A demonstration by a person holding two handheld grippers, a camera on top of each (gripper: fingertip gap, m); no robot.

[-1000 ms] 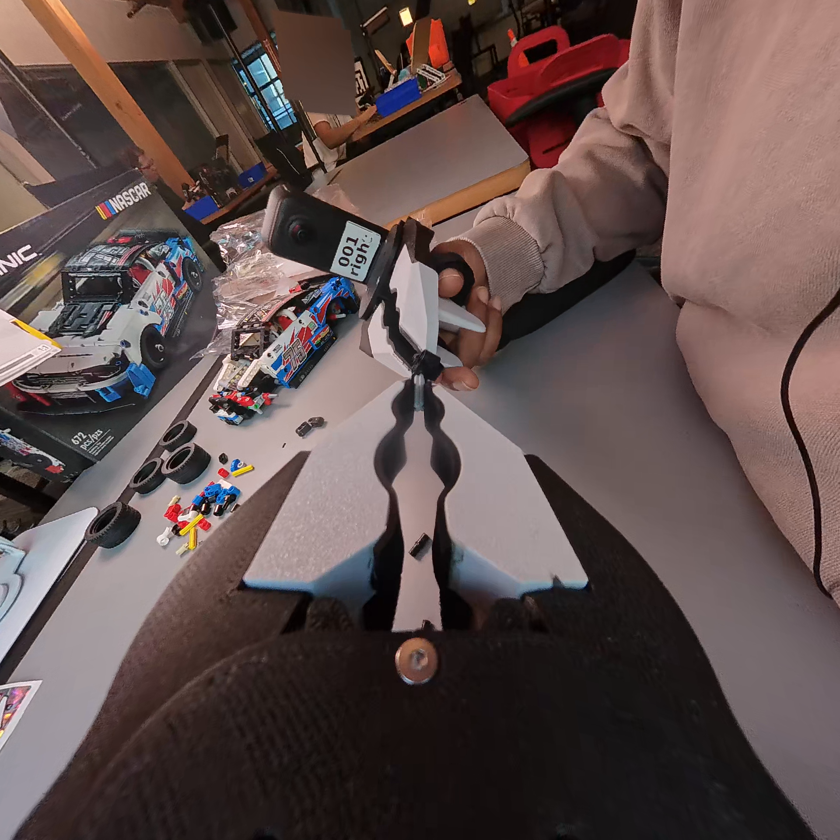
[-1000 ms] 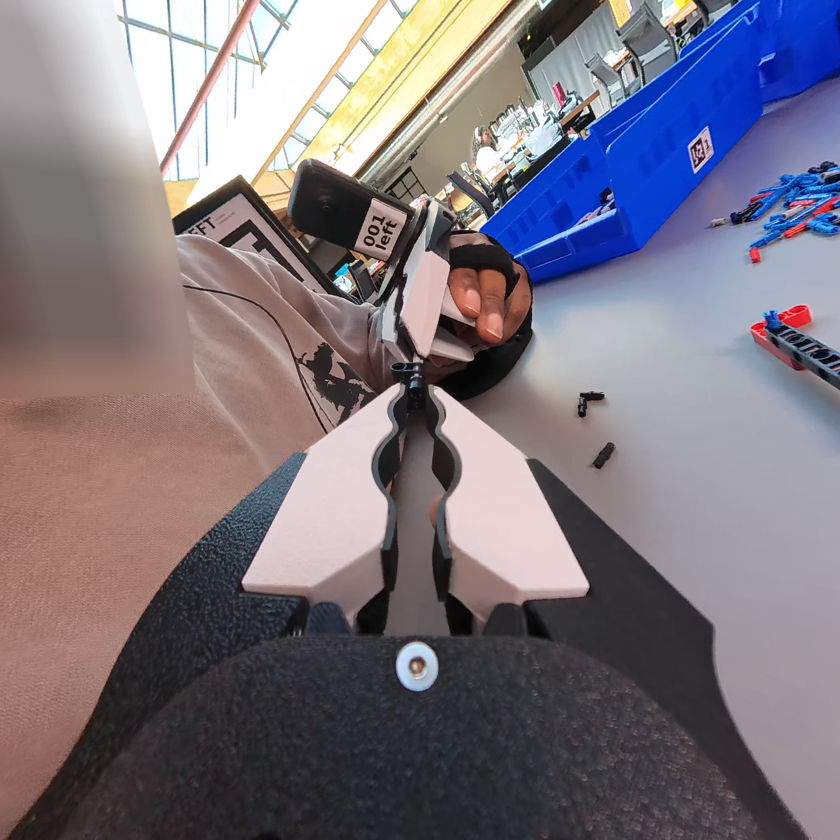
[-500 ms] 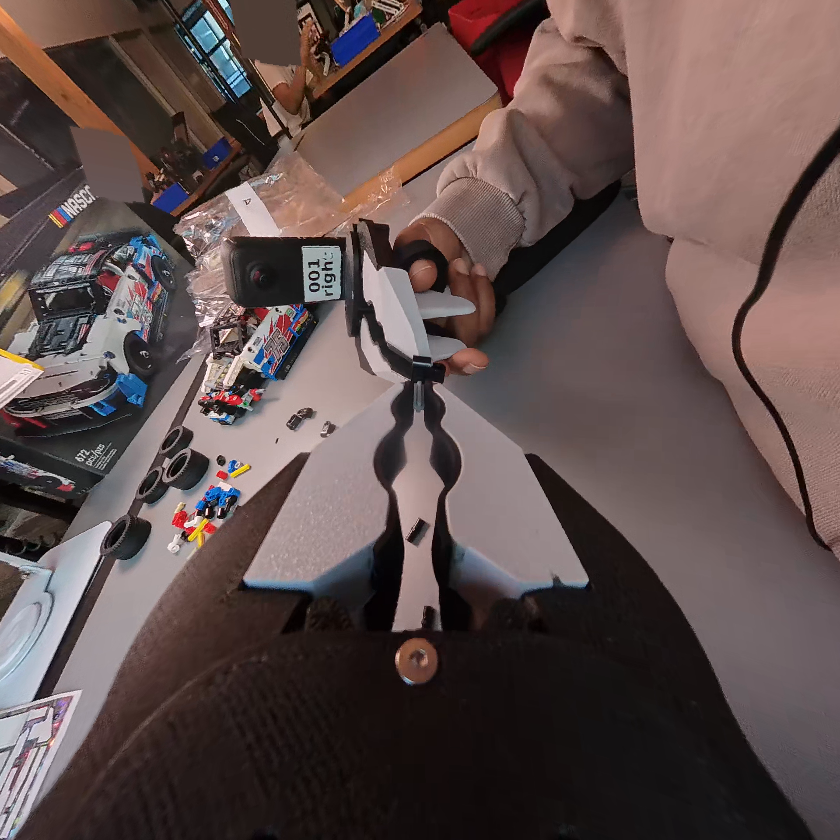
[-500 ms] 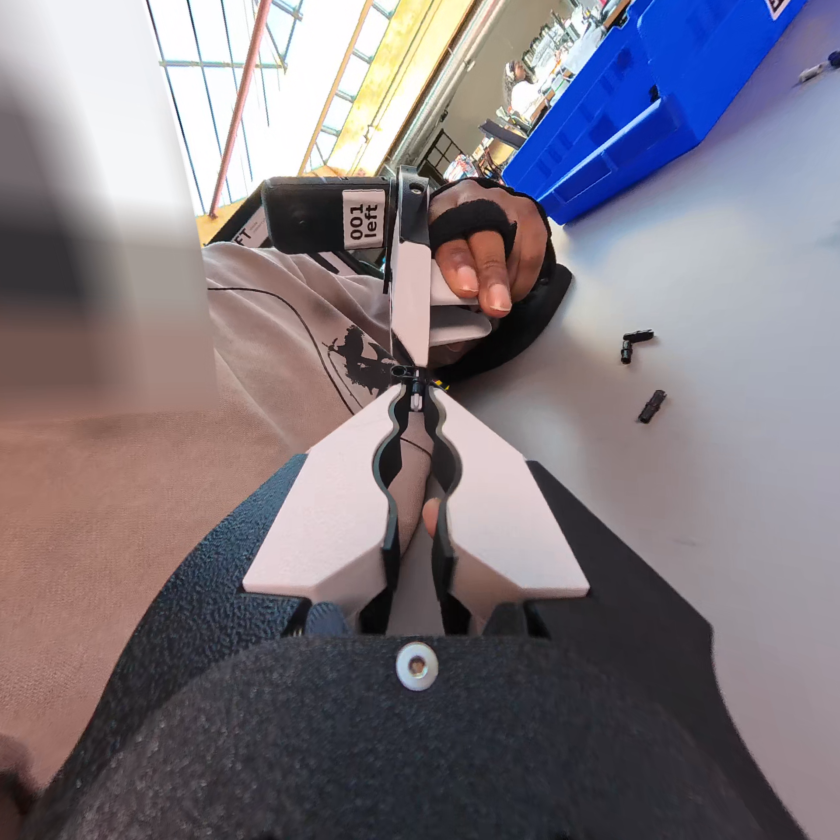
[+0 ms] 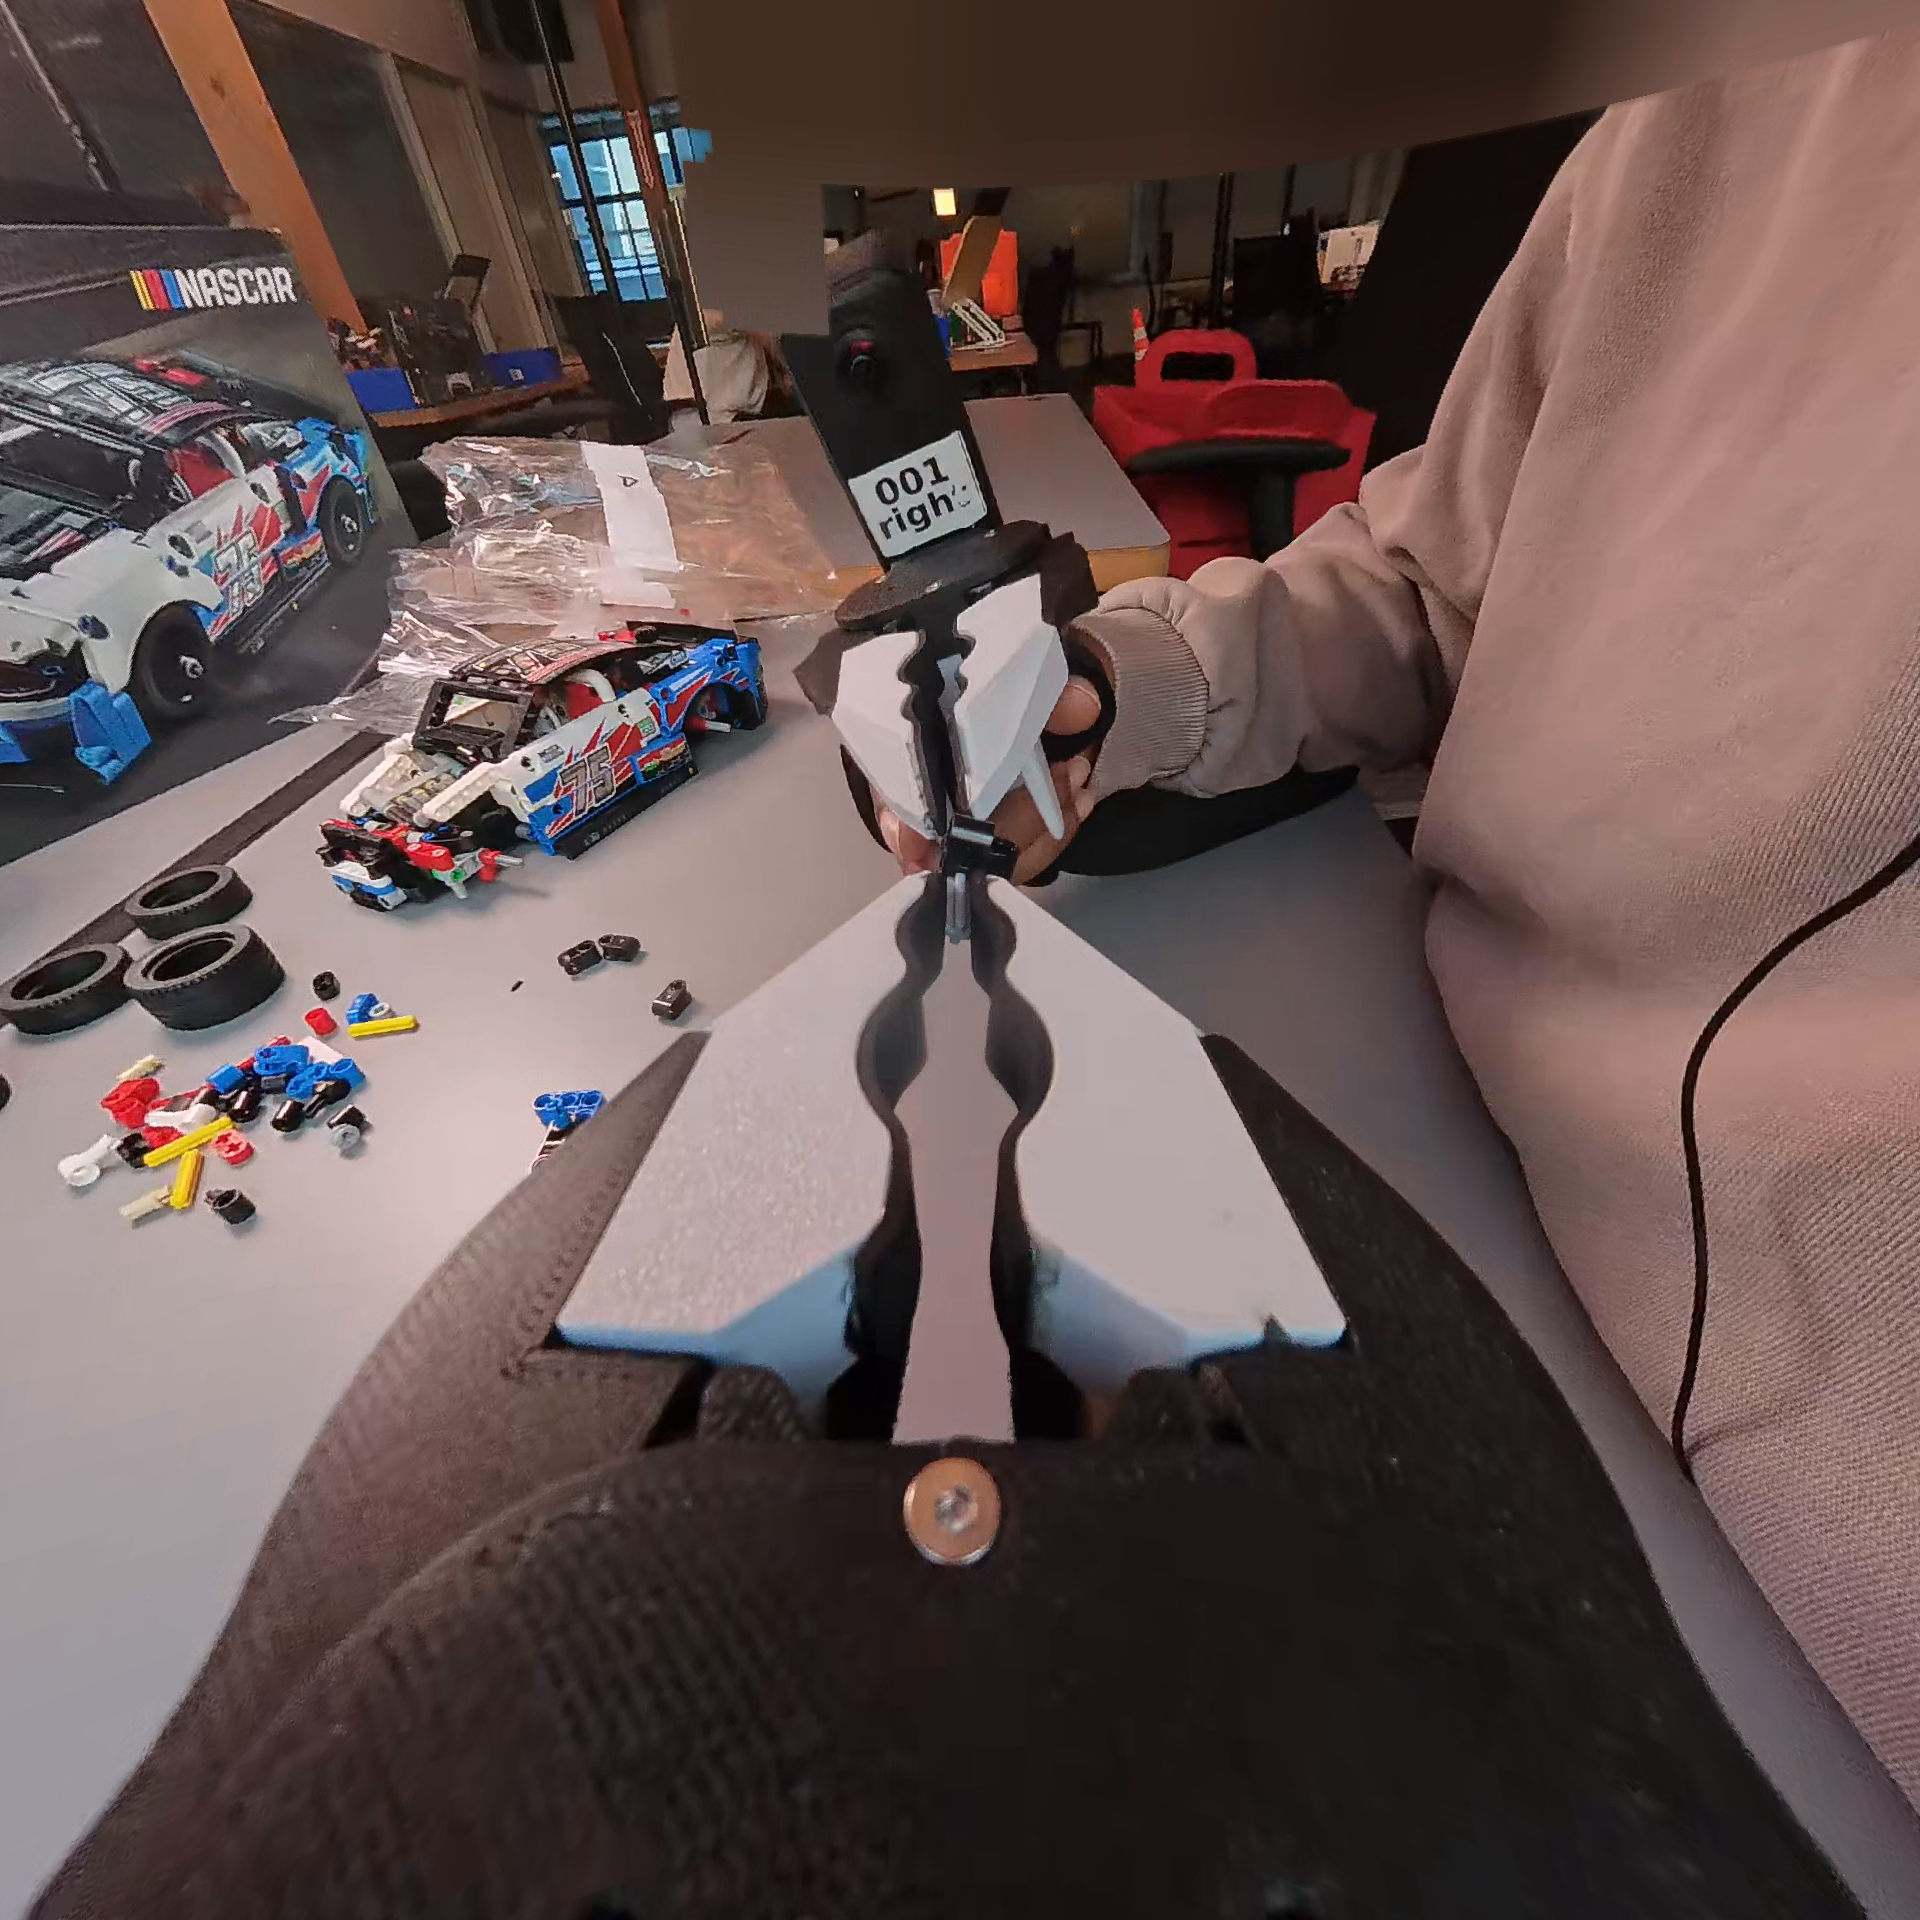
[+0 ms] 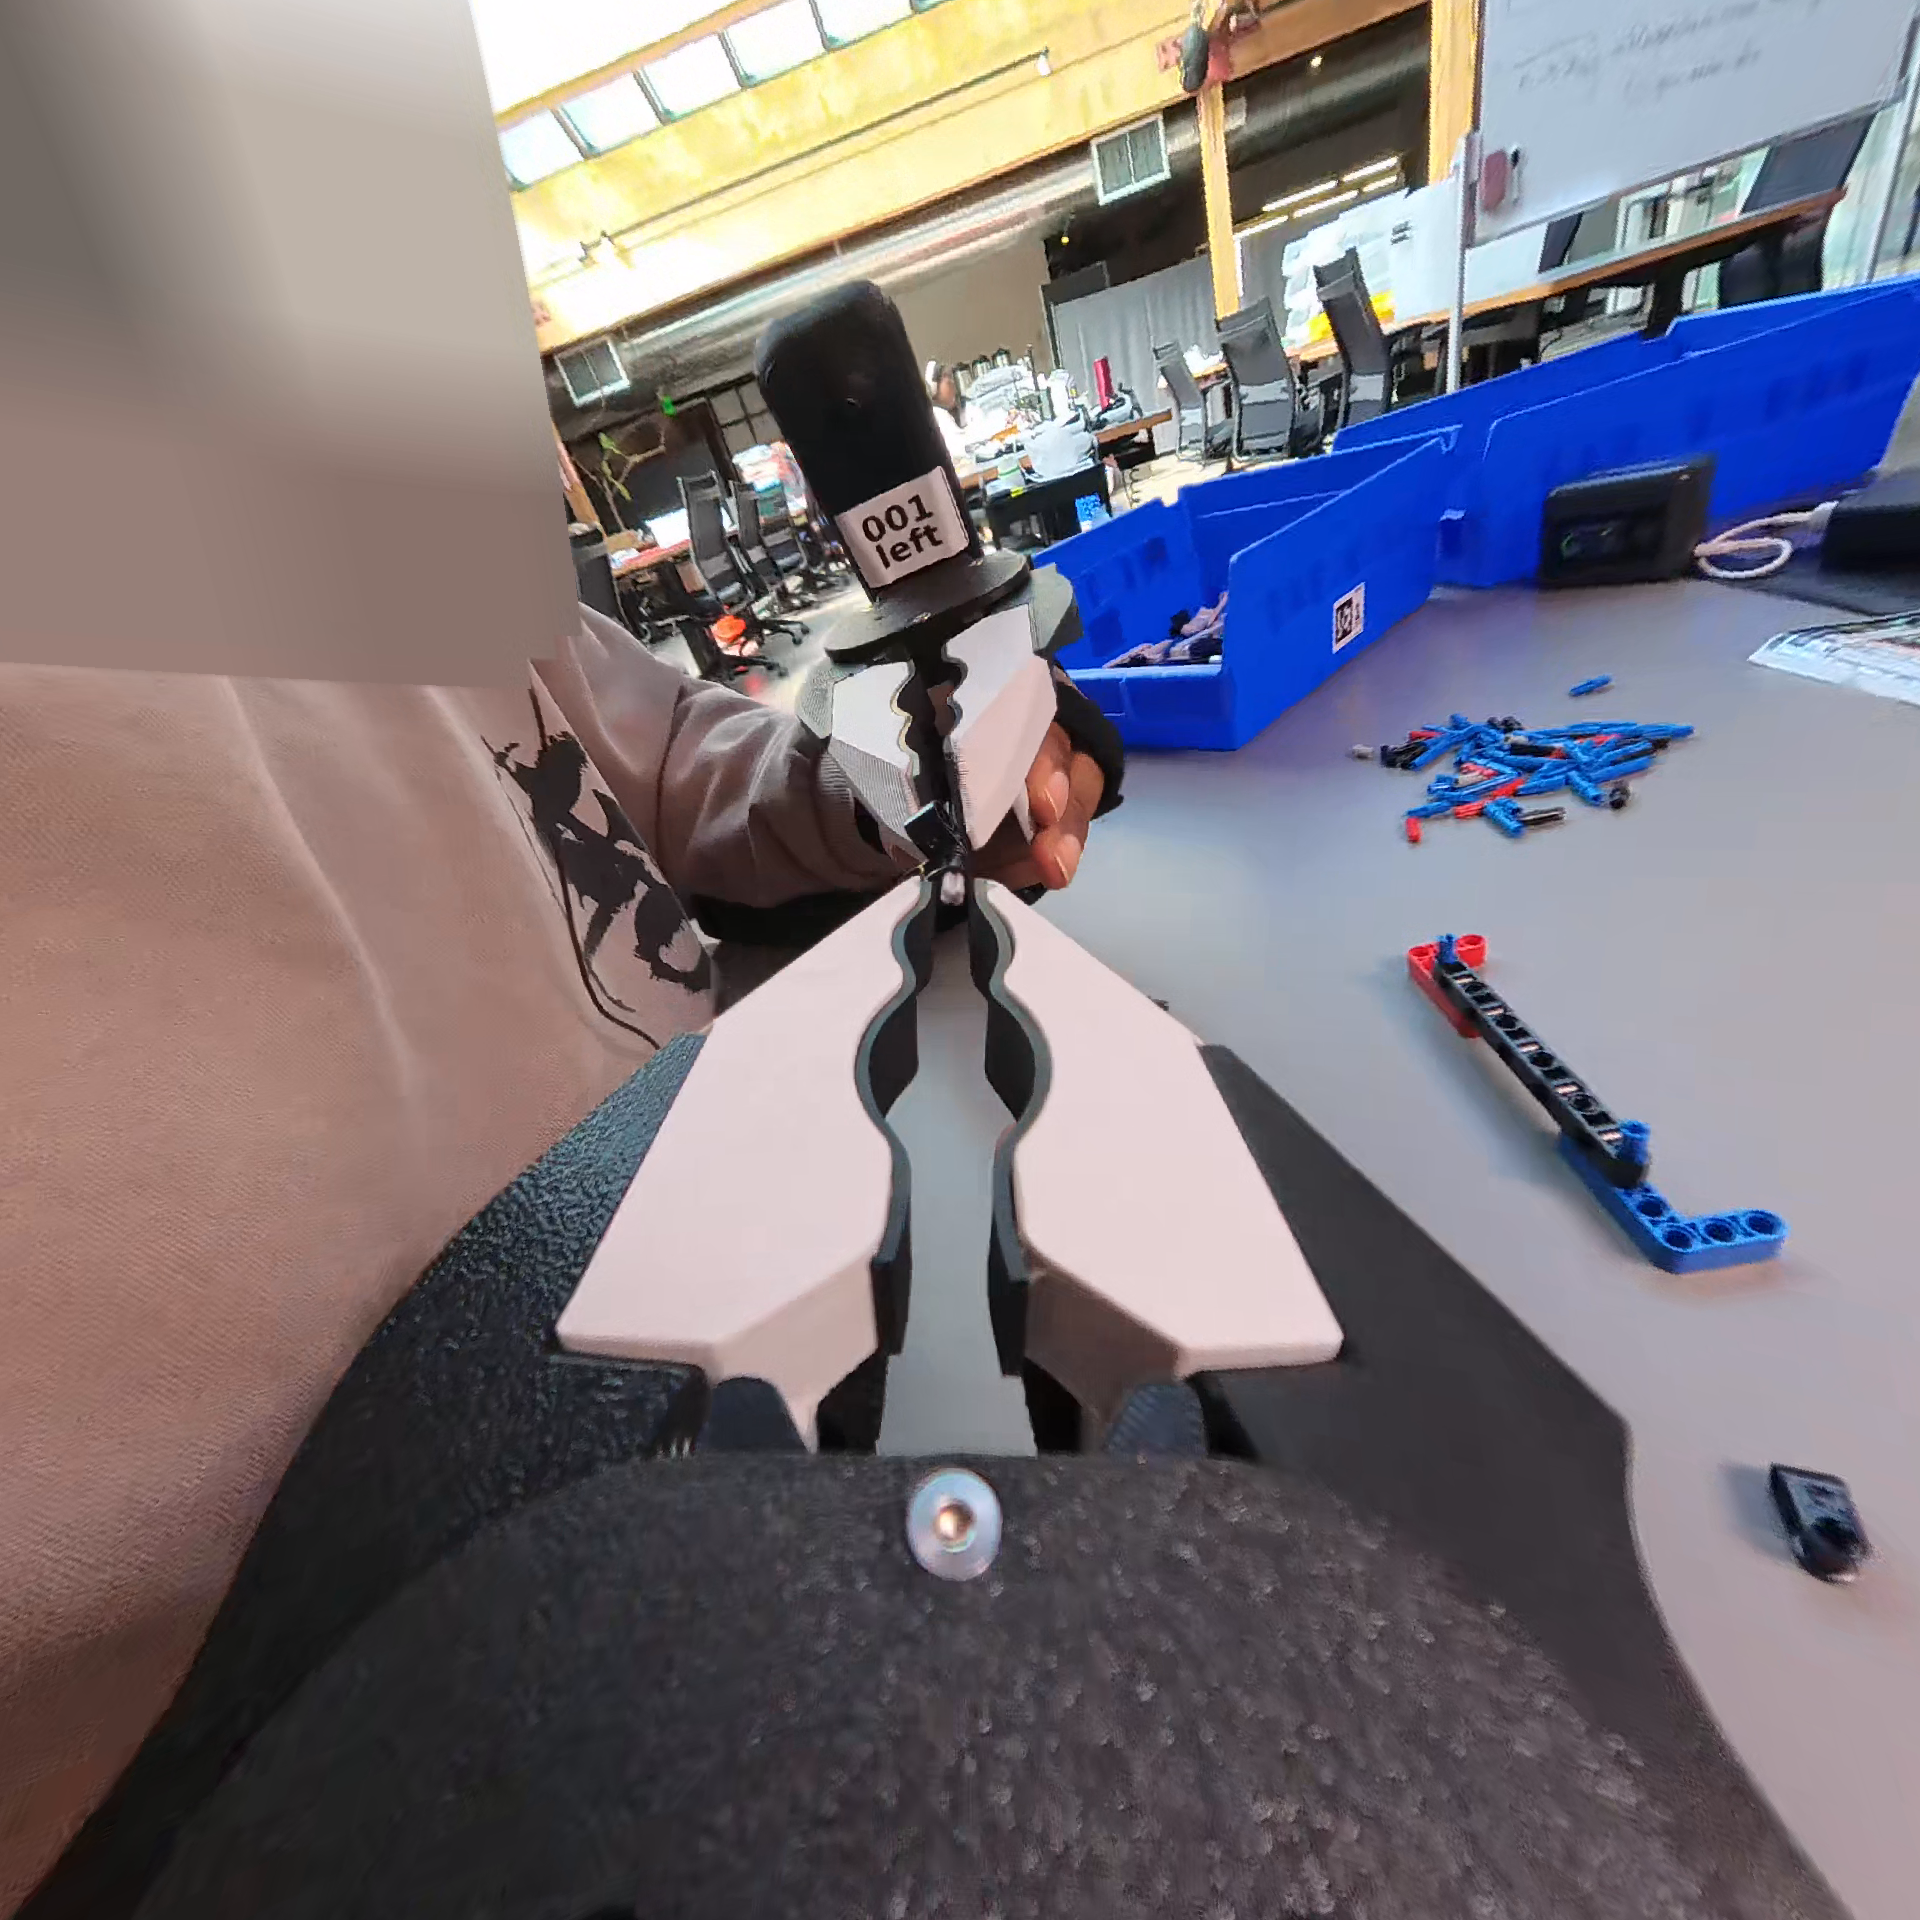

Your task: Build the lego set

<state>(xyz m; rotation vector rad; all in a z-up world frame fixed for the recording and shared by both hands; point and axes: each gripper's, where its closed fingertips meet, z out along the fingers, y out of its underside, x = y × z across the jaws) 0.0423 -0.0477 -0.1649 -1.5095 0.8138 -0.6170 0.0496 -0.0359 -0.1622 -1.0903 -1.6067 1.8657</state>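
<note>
Bodywork on the lego race car (image 5: 551,758) at far left looks mostly built, yet tyres (image 5: 203,977) and loose pieces (image 5: 208,1112) remain, while left gripper (image 5: 961,920) clamps a grey pin (image 5: 956,904) against right gripper (image 6: 951,894)'s clenched black connector (image 5: 977,844).
</note>
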